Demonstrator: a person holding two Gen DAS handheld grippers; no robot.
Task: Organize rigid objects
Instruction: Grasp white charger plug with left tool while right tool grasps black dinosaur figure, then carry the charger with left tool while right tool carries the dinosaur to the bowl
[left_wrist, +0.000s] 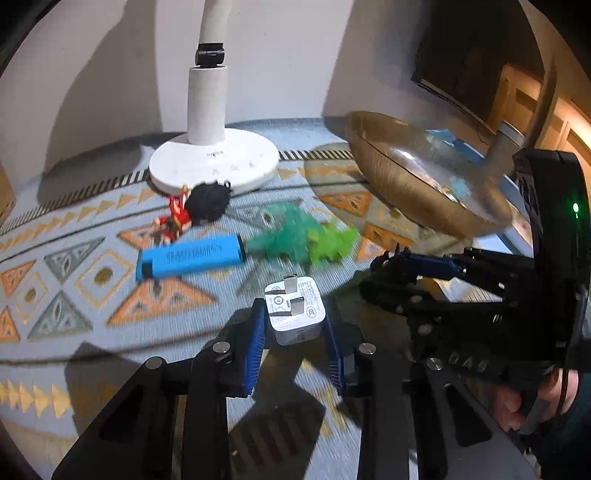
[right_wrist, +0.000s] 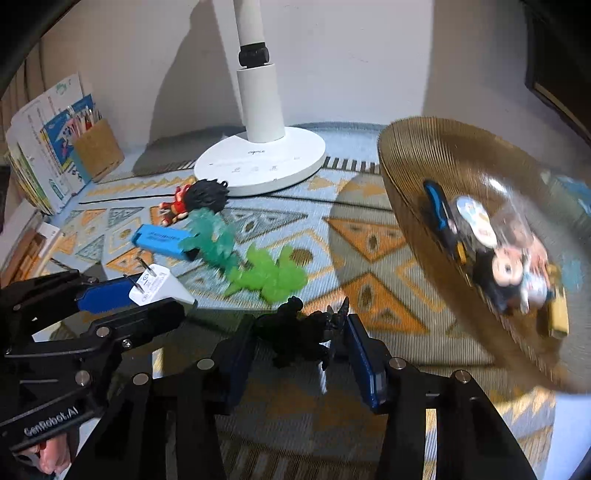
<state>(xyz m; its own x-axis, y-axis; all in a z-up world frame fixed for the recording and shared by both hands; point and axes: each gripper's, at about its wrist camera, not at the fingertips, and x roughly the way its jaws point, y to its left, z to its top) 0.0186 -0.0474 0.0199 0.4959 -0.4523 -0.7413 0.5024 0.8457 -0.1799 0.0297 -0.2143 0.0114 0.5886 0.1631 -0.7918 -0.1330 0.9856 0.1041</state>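
My left gripper (left_wrist: 295, 325) is shut on a white plug adapter (left_wrist: 293, 314), also seen in the right wrist view (right_wrist: 155, 284). My right gripper (right_wrist: 295, 339) is shut on a black dinosaur figure (right_wrist: 295, 332); it shows in the left wrist view (left_wrist: 399, 266). On the patterned cloth lie a blue box (left_wrist: 192, 258), a teal dinosaur (left_wrist: 284, 232), a lime-green dinosaur (right_wrist: 269, 277) and a red doll with black hair (left_wrist: 195, 206). An amber glass bowl (right_wrist: 424, 155) at the right holds several small toys (right_wrist: 509, 266).
A white lamp base (left_wrist: 214, 162) stands at the back by the wall. Books and a cork pencil holder (right_wrist: 96, 147) stand at the far left. The bowl also shows in the left wrist view (left_wrist: 399, 177), close to the right gripper.
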